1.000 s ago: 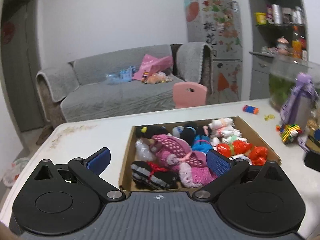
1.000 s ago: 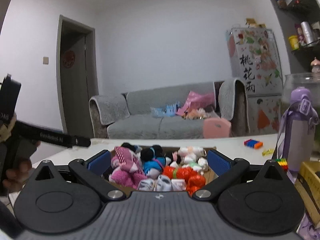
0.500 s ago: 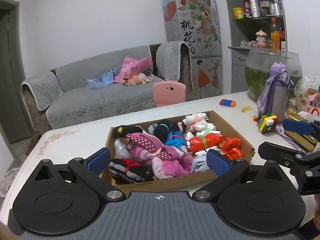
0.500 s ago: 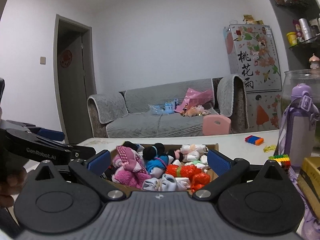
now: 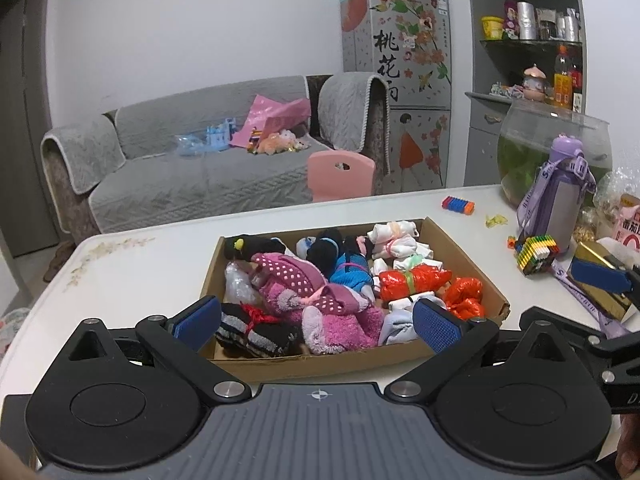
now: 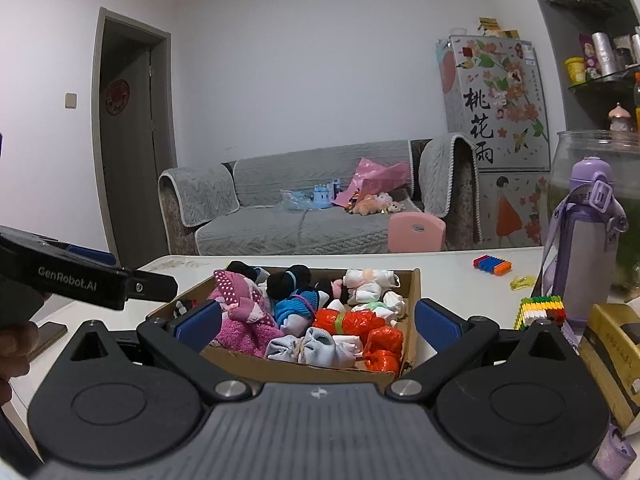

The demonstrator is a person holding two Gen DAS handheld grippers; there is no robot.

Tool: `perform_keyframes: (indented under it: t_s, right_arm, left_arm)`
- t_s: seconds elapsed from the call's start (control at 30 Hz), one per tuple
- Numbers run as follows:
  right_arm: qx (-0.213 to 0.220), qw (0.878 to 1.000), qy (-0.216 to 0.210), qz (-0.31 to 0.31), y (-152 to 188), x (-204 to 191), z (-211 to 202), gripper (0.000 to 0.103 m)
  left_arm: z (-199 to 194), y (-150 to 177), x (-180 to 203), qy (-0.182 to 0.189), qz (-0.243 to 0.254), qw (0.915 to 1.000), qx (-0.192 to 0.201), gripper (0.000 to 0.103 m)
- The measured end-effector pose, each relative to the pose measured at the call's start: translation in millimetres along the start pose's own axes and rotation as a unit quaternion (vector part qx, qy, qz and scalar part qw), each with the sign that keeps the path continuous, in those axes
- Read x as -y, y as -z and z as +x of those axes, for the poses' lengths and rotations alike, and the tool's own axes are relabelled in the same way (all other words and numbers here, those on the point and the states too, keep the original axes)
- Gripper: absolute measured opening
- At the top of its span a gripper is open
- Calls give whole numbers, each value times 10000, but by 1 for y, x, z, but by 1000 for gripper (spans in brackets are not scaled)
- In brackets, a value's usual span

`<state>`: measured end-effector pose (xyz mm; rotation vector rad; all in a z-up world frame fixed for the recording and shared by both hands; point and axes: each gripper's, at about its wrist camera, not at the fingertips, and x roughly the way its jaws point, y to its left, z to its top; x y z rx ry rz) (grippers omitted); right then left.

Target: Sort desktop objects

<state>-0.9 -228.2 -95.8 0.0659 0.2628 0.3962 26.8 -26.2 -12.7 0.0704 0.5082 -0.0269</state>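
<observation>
1. Over the last second the left gripper has pulled back and swung right. The cardboard tray of bundled socks, which filled its view, now sits whole in the middle distance. The right side of the table has also come into view, with the purple water bottle, the rainbow block cube and the blue-and-orange block strip.

2. The right gripper has barely shifted. It faces the same tray from its right front corner, and the left tool's arm has slid further into its left edge.

3. For the sorting, I judge this a survey and not a reach: both tools have backed off enough to take in tray and loose items together, and neither is lined up on 1 object.

4. The left gripper's jaws are spread wide with nothing between the blue pads. It hovers at the tray's near edge, and I cannot tell whether it clears the cardboard or brushes it.

5. The right gripper is equally wide open and empty, hanging over the tray's front corner with its pads either side of the sock pile and touching none of it.

6. The tray holds pink dotted socks, a red bundle, white bundles and a black striped pair, roughly grouped by colour. The toy blocks, a yellow scrap and a gold box lie on the table outside it. That fits either socks already sorted or a table awaiting tidying.
</observation>
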Motion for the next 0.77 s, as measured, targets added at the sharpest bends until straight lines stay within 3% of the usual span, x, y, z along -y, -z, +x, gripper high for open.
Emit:
perform_keyframes:
  t_s: [0.77]
  right_arm:
    - [-45, 10000, 1, -14, 1, 1, -2, 103]
  left_arm:
    - [0, 0, 3, 138, 29, 9999, 4, 103]
